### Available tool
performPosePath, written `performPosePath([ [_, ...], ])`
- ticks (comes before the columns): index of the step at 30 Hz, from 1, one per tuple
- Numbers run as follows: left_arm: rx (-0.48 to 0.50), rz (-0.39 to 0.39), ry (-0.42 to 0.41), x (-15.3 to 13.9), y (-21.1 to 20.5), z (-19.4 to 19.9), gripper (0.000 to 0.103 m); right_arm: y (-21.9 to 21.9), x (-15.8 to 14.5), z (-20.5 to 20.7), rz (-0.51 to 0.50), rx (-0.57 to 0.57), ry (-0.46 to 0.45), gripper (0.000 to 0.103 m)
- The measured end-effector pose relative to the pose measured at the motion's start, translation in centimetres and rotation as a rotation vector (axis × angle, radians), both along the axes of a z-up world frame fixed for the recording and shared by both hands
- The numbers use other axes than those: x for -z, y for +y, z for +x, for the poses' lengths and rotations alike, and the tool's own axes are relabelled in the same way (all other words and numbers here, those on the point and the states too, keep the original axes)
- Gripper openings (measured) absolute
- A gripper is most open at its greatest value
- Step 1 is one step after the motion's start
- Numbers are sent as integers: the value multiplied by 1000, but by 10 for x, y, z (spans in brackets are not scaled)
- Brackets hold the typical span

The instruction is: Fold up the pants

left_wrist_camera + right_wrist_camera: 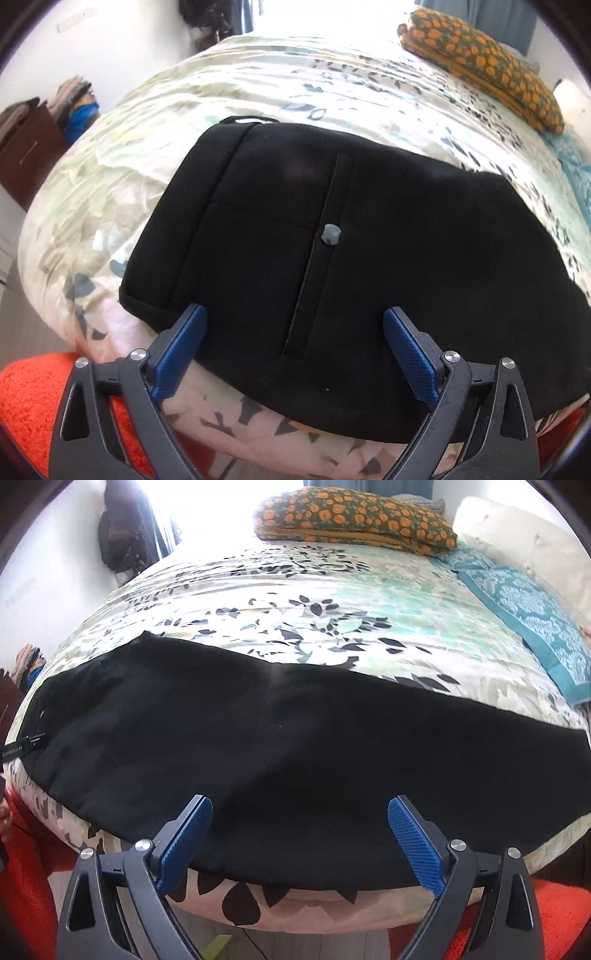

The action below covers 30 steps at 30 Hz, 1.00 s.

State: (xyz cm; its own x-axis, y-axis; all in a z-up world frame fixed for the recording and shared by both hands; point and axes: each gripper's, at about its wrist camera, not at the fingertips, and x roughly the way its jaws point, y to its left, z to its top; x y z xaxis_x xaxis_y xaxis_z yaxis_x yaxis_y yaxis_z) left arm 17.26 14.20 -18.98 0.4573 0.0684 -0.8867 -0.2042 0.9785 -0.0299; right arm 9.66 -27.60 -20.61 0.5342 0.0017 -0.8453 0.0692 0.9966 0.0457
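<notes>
Black pants (pixel 369 251) lie flat along the near edge of the bed. The left wrist view shows the waist end, with a back pocket slit and a grey button (pixel 330 233). The right wrist view shows the long legs (pixel 295 746) stretching left to right. My left gripper (pixel 295 317) is open and empty, its blue fingers (pixel 184 343) just above the waist part near the bed's edge. My right gripper (pixel 300 806) is open and empty over the near edge of the legs.
The bed has a leaf-print cover (pixel 295 602). An orange-patterned folded blanket (pixel 354 517) and a teal patterned cloth (pixel 532 609) lie at the far side. An orange rug (pixel 33 406) lies on the floor. A brown cabinet (pixel 26 155) with stacked clothes stands at the left.
</notes>
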Motion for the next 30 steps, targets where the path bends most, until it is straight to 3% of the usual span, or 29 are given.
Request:
performPosePath([
  [2,24,49,-31,-8,-10,-6,96,-11,-2,-2,22,57,-7,96],
  [4,82,40,-69,-20,-23,-15,96,-19,-4,-4,37,70,-9,96],
  [7,247,43,-152,-38,-62,-30,96,-29,-3,-8,41,89,-1,96],
  [9,370,127,-155,-33,-94,-36,96,-37,3,-7,50,109,19,96],
  [11,420,246,-83,-11,-113,-31,96,-40,14,-3,37,114,68,96],
  [12,408,274,-38,2,-113,-24,97,-40,24,0,19,107,115,96],
  [13,373,224,-25,7,-104,-19,101,-40,32,2,9,95,140,99],
  [15,253,178,-27,4,-84,-7,101,-45,34,0,15,100,112,101],
  [18,168,176,-23,4,-62,0,101,-62,26,-4,40,161,79,101],
  [22,61,106,-11,4,-42,-1,99,-87,16,-15,90,235,22,101],
  [30,235,140,-123,-21,-87,-23,99,-111,13,-21,148,307,-19,101],
])
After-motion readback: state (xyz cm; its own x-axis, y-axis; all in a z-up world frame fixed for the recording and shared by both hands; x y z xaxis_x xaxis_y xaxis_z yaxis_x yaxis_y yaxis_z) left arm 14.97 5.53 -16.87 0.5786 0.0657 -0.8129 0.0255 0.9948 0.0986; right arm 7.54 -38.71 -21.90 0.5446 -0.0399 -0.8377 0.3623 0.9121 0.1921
